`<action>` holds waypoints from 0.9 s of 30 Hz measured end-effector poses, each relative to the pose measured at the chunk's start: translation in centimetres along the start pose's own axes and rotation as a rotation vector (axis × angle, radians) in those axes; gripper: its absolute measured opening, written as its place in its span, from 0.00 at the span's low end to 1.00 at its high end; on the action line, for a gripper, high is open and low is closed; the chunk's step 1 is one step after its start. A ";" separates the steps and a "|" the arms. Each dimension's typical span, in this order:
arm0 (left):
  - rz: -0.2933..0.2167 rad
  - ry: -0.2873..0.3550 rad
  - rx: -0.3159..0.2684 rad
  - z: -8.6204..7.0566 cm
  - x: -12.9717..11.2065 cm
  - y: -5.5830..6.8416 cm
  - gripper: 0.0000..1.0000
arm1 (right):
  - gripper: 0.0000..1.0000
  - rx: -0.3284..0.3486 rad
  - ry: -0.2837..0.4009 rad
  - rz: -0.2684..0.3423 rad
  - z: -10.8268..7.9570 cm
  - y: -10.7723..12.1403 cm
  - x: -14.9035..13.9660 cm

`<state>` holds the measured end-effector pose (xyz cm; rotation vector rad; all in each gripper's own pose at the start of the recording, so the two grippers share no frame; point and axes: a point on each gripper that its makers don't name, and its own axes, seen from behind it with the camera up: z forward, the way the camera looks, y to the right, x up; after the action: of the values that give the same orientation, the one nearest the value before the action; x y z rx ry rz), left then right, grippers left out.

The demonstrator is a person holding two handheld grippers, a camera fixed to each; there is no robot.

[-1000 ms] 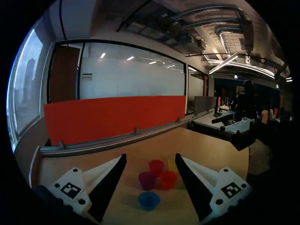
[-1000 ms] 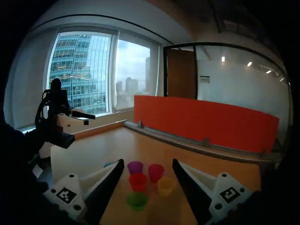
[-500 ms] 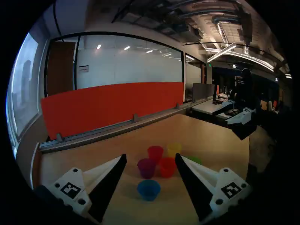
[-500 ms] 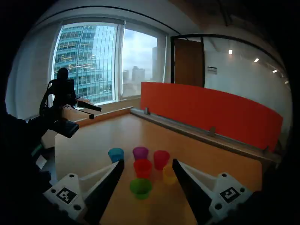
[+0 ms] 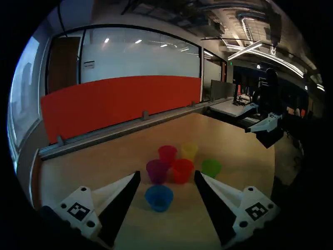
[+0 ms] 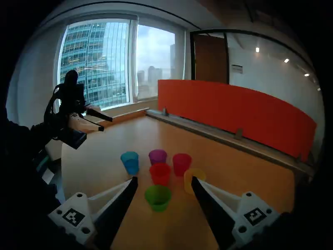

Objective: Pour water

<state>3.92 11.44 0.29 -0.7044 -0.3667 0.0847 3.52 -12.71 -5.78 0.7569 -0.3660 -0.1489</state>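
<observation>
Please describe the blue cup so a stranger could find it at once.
On the wooden table, before the orange partition, six small cups stand clustered. The blue cup is at the edge beside the purple cup, the only blue one.

a wooden bench (image 5: 104, 154) runs ahead of the left hand-held gripper (image 5: 166, 173), an orange divider (image 5: 120, 98) along its far edge, a glass wall (image 5: 137, 58) beyond; ceiling lights (image 5: 249, 48) up right.
</observation>
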 end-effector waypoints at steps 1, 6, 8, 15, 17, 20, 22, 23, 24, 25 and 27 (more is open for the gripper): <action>0.000 -0.009 -0.001 0.1 -0.4 0.0 0.96 | 1.00 0.003 -0.005 0.001 0.1 -0.1 -0.3; -0.002 -0.045 -0.005 0.6 -2.0 0.2 0.96 | 1.00 0.011 -0.031 0.003 0.4 -0.2 -1.5; -0.005 -0.057 -0.006 0.8 -2.5 0.2 0.96 | 1.00 0.013 -0.041 0.000 0.6 -0.2 -1.8; -0.012 -0.093 0.000 1.3 -4.3 -0.1 0.96 | 1.00 0.024 -0.067 -0.010 0.9 -0.5 -2.7; -0.016 -0.109 -0.001 1.5 -5.0 -0.2 0.96 | 1.00 0.025 -0.079 -0.014 1.1 -0.6 -3.1; -0.020 -0.130 -0.002 1.9 -6.0 -0.3 0.96 | 1.00 0.029 -0.092 -0.016 1.4 -0.8 -3.7; -0.018 -0.141 -0.002 2.1 -6.6 -0.4 0.96 | 1.00 0.034 -0.103 -0.013 1.6 -0.9 -4.1; -0.017 -0.146 -0.002 2.2 -6.9 -0.5 0.96 | 1.00 0.036 -0.108 -0.011 1.8 -0.9 -4.4; -0.016 -0.152 -0.002 2.3 -7.2 -0.5 0.96 | 1.00 0.037 -0.113 -0.010 1.9 -1.0 -4.6; -0.014 -0.158 -0.003 2.5 -7.5 -0.6 0.96 | 1.00 0.038 -0.118 -0.010 2.0 -1.0 -4.8; -0.012 -0.171 -0.004 2.7 -8.0 -0.6 0.96 | 1.00 0.040 -0.126 -0.009 2.3 -1.1 -5.1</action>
<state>-4.59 11.03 0.19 -0.7004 -0.5344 0.1335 -2.09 -13.63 -6.39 0.7905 -0.4863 -0.1992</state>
